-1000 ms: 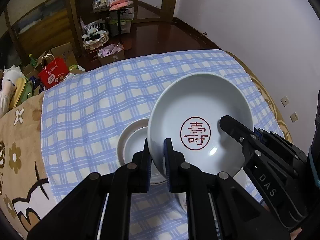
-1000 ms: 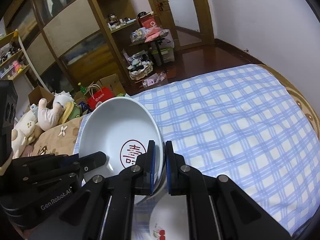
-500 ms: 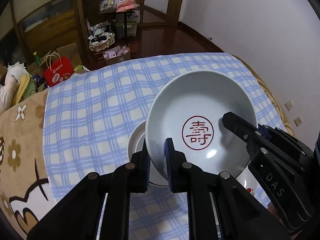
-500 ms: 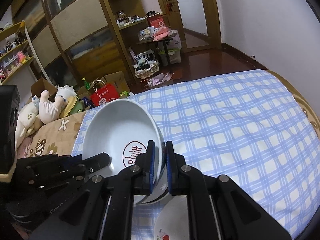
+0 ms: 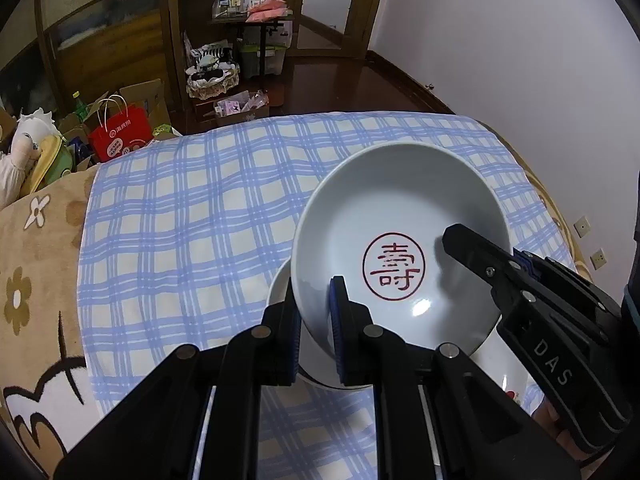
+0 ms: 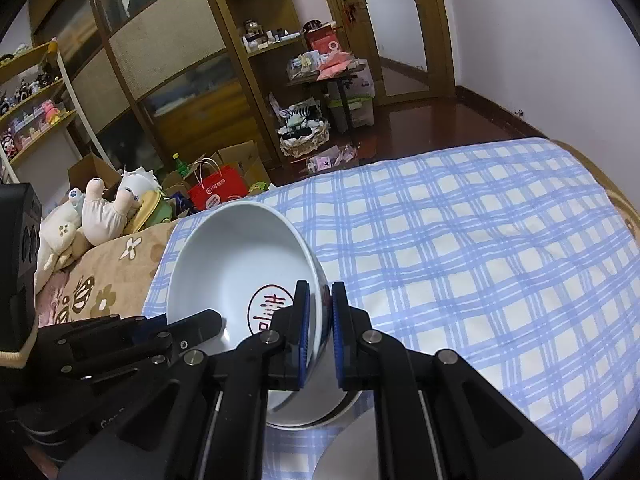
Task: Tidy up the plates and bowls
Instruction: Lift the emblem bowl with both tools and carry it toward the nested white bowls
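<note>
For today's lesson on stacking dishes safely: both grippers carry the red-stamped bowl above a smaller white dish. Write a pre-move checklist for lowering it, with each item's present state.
1. Left gripper jaws clamp the stamped bowl rim: ok.
2. Right gripper jaws clamp the opposite rim: ok.
3. Bowl level: not ok, tilted.
4. Bowl centred over the smaller dish: cannot tell, mostly hidden.
5. Smaller dish free of contents: cannot tell.
6. Cherry-print plate clear of the bowl's path: cannot tell.
</note>
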### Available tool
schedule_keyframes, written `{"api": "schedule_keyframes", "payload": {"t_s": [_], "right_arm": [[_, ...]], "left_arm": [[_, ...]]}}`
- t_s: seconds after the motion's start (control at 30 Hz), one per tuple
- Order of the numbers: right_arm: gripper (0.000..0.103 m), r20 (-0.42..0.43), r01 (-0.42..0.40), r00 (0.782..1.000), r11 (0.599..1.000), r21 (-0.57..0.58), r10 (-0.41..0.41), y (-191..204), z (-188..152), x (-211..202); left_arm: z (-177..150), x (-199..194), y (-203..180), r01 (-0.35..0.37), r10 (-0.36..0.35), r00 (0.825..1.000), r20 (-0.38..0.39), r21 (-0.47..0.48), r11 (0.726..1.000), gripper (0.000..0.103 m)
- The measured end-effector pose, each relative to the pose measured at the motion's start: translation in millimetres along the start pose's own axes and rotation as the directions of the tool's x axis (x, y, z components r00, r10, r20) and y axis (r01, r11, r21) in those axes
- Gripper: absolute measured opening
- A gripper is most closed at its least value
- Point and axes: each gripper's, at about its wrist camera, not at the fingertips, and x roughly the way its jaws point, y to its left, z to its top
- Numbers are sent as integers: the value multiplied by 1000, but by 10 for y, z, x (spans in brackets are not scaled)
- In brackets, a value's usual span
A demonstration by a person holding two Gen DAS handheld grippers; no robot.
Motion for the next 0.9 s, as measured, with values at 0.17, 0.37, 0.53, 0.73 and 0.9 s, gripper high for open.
{"api": "schedule_keyframes", "payload": {"t_s": [0.17,0.37,0.53,0.73,0.9], "right_arm": [[11,0,-5,1000,1000,2,5,-14,-4,42],[11,-4,-4,1000,1000,0,4,-17,-5,73],[11,-2,-7,1000,1000,-5,6,-1,-33,111],[11,-8,-18,1000,1000,-7,18,21,-57,176],[11,-16,-37,999,999,1,37,4,-83,232]], "left_arm": [[-7,54,25,-2,2,1000,-5,0,1000,13],[-15,82,43,0,0,1000,-11,-8,1000,14],[-23,107,63,-6,6,1000,-18,-16,1000,14],[-37,146,93,-3,2,1000,-31,-27,1000,14],[-39,190,115,1,-3,999,-45,-33,999,14]]}}
